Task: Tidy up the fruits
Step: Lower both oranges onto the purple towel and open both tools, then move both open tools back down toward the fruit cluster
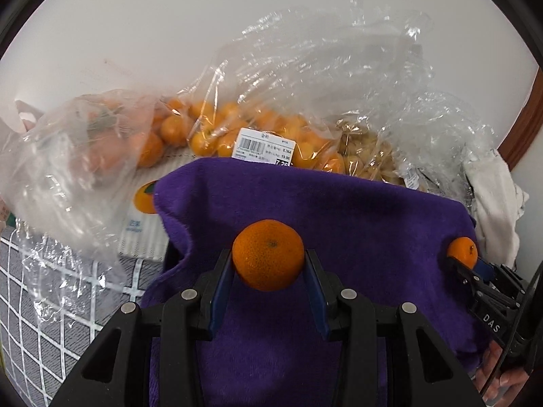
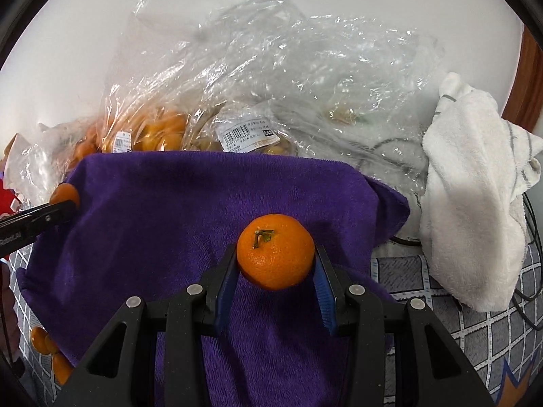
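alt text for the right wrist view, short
The right gripper holds a mandarin, stem up, over a purple towel. Behind lie clear bags of fruit; a white towel sits at right, and the left gripper holds another mandarin at the left edge.

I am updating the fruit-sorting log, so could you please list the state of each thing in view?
Left tool: shut on a mandarin, held over the purple towel.
Right tool: shut on a stemmed mandarin.
Purple towel: spread out, draped.
Plastic bags: open, crumpled, holding small orange fruit.
White towel: bunched up.
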A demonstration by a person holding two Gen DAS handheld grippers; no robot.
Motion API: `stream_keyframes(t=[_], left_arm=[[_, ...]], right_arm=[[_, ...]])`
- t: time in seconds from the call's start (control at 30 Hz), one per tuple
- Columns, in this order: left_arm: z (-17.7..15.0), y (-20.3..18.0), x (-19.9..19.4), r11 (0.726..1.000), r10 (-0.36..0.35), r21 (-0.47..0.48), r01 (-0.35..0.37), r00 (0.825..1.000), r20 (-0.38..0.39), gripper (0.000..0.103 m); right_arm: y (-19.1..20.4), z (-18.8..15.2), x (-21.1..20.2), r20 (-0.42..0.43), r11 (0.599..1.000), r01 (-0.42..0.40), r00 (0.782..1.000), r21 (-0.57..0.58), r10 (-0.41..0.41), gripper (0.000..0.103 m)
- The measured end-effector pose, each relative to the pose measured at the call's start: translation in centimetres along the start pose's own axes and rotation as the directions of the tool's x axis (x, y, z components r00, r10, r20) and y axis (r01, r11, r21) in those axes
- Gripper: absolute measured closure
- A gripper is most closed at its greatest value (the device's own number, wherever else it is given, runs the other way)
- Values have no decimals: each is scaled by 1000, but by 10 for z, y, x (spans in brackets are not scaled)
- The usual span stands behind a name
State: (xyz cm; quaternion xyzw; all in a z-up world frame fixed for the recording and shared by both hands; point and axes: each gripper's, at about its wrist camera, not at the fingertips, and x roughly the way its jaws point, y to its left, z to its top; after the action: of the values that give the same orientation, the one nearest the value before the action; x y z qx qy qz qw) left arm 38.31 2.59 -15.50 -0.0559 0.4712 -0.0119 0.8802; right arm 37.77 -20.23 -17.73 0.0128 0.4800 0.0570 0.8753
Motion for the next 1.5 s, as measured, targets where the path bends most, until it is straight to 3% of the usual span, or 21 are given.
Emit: stream_keyframes(t=[0.67,0.77,0.83,1.0,1.23,1.4,1.5], left_arm=[[-8,-3,30,1000,18,22,-17,999,-33,64],[-10,-5,31,1000,20,22,-19,999,-42,63],[-10,-4,28,1000,23,17,-23,999,-41,58],[-7,-8,4,999,33,31,-33,999,20,47],[-4,-17,-47,998,20,53,-26,992,122,47],[-13,-14,-79,999,11,48,-18,990,142,47],[-26,-8,-101,999,8,37,-14,987,163,47]], right_arm=[[5,-2,12,-25,999,30,999,-11,-30,58],[4,-2,3,4,1000,-3,1000,9,3,49],[3,-2,-6,25,1000,-21,999,23,21,37],[9,-4,-38,96,1000,6,995,8,-6,33],[9,-11,-90,191,999,40,981,3,-40,33],[1,-21,-125,236,993,108,965,42,-115,33],[-7,-29,-137,204,994,63,976,90,-81,33]])
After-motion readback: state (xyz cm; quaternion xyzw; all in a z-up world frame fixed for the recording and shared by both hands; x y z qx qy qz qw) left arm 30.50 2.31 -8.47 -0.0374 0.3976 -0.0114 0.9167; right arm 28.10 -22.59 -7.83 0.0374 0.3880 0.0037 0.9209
